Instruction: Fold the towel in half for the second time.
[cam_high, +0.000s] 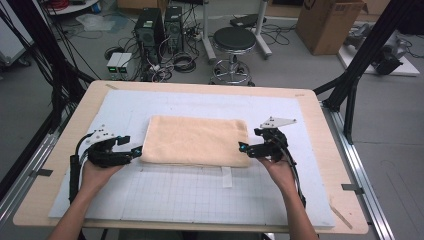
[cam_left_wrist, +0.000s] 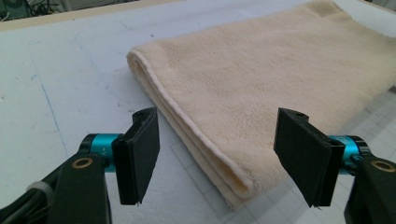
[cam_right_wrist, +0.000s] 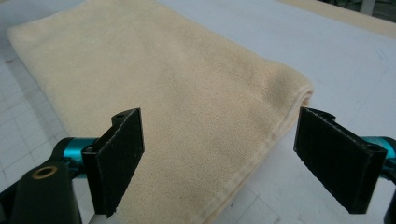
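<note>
A cream towel (cam_high: 196, 140), folded into a flat rectangle, lies on the white gridded mat (cam_high: 190, 190) in the middle of the table. My left gripper (cam_high: 136, 150) stands open at the towel's near left corner (cam_left_wrist: 238, 186), which lies low between the wide-apart jaws without the pads touching it. At the near right corner (cam_right_wrist: 224, 196) my right gripper (cam_high: 243, 148) is open too, its black pads (cam_right_wrist: 116, 158) either side of the towel's edge, apart from the cloth.
The mat covers most of a wooden table (cam_high: 320, 130). A strip of tape (cam_high: 227, 176) lies on the mat just in front of the towel. Beyond the table stand a black stool (cam_high: 233, 45), computer towers (cam_high: 159, 27) and a cardboard box (cam_high: 327, 22).
</note>
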